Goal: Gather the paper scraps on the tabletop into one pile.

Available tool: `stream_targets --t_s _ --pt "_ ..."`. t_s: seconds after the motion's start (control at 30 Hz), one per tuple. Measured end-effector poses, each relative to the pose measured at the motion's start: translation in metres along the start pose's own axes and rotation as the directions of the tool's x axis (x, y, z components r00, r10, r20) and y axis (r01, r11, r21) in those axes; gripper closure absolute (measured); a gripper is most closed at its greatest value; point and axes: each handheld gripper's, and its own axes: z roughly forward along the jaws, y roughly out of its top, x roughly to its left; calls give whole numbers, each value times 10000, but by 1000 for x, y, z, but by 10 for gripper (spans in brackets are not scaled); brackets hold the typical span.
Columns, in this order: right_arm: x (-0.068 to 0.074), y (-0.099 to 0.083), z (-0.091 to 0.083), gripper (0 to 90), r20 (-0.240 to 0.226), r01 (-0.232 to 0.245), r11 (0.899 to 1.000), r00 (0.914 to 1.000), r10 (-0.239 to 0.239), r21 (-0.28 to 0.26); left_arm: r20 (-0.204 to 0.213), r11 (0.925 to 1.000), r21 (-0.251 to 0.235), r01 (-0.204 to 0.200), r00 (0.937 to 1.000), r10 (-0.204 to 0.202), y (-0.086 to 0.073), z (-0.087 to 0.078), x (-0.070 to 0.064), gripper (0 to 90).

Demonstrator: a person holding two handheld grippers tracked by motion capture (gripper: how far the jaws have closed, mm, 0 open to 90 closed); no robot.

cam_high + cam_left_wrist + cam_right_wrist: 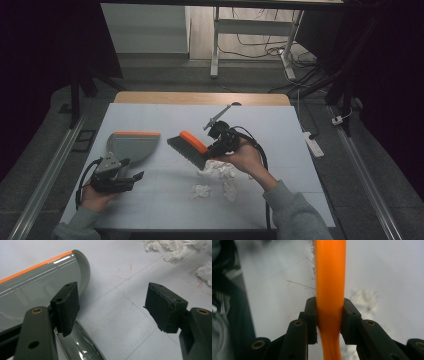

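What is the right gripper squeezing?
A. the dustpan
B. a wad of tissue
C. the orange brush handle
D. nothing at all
C: the right gripper has its jaws shut on both sides of the brush's orange handle, while the tissue lies on the table and the dustpan sits by the left gripper, which is open.

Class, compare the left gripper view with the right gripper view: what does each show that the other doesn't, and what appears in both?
Left gripper view: the grey dustpan with its orange edge, beside the open left tongs, which hold nothing.

Right gripper view: the brush's orange handle clamped between the right tongs, with stray bristles beside it.

Both: the white table surface and crumpled paper scraps, blurred in the right gripper view.
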Motion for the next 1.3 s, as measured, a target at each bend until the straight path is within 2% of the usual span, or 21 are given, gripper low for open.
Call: stream_targets --t_s 0.2,0.33,0.4,0.5,0.57,0.7,0.8,0.87,0.9,0.97,1.03,1.1,1.17,1.23,1.3 --pt "33 -25 13 702 -439 659 9939 9971 -622 888 -21 10000 24 8 10000 -8 0 0 0 286" --pt "53 -36 28 702 -797 1254 9786 9903 -1136 1631 -45 10000 24 18 10000 -18 0 0 1 286" --pt "60 -38 35 702 -709 1475 9686 9882 -1359 2003 -52 10000 32 33 10000 -33 0 1 0 286" --pt "61 -38 44 701 -241 1702 9542 9852 -1695 2459 -56 10000 65 17 10000 -17 0 1 0 286" --pt "55 -35 44 702 59 1695 9511 9842 -1770 2582 -66 10000 47 16 10000 -15 0 1 0 286" --pt "39 -30 43 702 764 1353 9564 9842 -1599 2588 -61 10000 35 42 10000 -42 0 0 1 286" --pt "23 -29 38 702 1366 1011 9627 9809 -1386 2508 -45 10000 31 31 10000 -31 0 0 1 286" --pt "15 -31 33 702 1703 712 9735 9793 -1096 2172 -39 10000 33 18 10000 -18 0 0 1 286" --pt "11 -32 30 702 1756 713 9768 9785 -1078 2021 -48 10000 28 18 10000 -18 0 0 0 286" --pt "10 -35 19 702 1480 556 9868 9859 -783 1520 -49 10000 22 16 10000 -16 0 0 0 286" --pt "14 -39 3 702 1213 707 9926 9892 -825 990 -49 10000 34 11 10000 -11 0 0 0 286" --pt "22 -44 -14 701 1242 967 9925 9866 -1054 744 -45 10000 51 11 10000 -11 0 1 0 286" --pt "28 -51 -30 701 1253 1363 9880 9815 -1447 730 -41 10000 43 23 10000 -23 0 1 0 286" --pt "32 -60 -38 702 1009 1601 9806 9800 -1716 1126 -38 10000 53 4 10000 -3 0 1 0 286" --pt "36 -70 -39 702 795 1666 9718 9801 -1817 1672 -25 10000 55 -23 10000 23 1 1 0 286"
